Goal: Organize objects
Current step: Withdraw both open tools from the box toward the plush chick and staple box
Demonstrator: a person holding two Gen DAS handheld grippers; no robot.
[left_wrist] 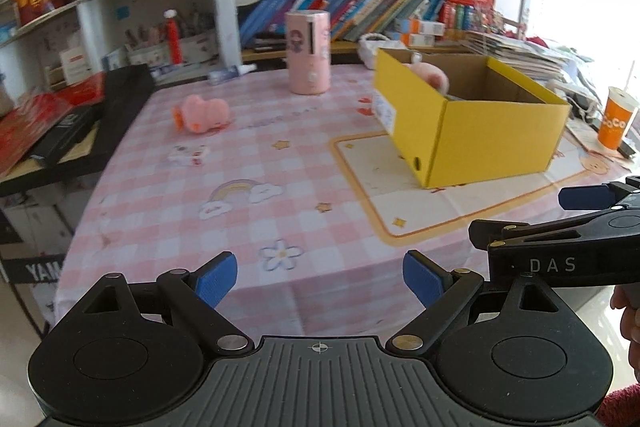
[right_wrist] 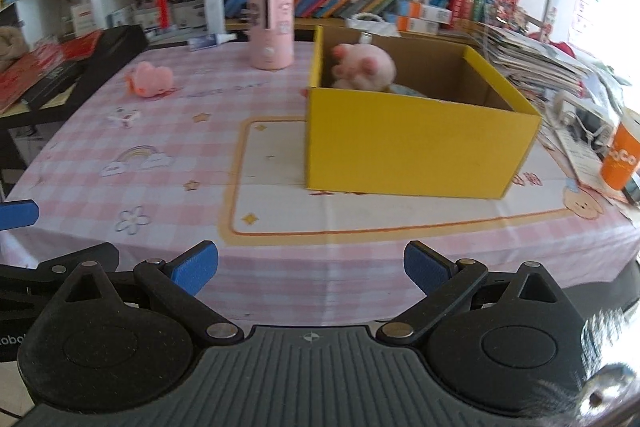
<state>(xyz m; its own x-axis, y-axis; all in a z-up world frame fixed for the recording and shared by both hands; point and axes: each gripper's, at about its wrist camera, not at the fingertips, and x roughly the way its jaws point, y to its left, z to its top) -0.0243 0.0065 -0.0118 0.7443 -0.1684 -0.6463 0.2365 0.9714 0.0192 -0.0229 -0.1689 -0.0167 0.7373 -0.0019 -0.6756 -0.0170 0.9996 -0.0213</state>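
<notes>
1. Two pink plush toys are in view: one plush toy [right_wrist: 362,67] sits inside the yellow box [right_wrist: 416,143], tucked into its far left corner, with only its upper part showing over the rim.
2. One more, a loose pink plush [left_wrist: 202,113], lies on its side on the far left part of the table [left_wrist: 240,227], well apart from the box.
3. Standing upright between them, near the far edge, is a pink cylinder [left_wrist: 308,53] with a cartoon print; it touches neither the loose plush nor the box.
4. The box is open-topped and rests on the cream panel of the pink checked cloth, right of centre.
5. The left gripper [left_wrist: 320,281] hovers over the near edge of the table with its blue pads [left_wrist: 216,283] spread wide and nothing between them.
6. The right gripper [right_wrist: 312,269] is also over the near edge, just beside the left one, fingers wide apart and empty, pointing toward the box.
7. An orange cup [left_wrist: 616,125] stands at the far right, beside a stack of papers.
8. Behind the table, bookshelves [left_wrist: 360,3] hold rows of books; the smaller items there are too blurred to name, though one may be a red-capped bottle [left_wrist: 173,37].
9. A black case [left_wrist: 80,131] with red items on it lies at the left edge.
</notes>
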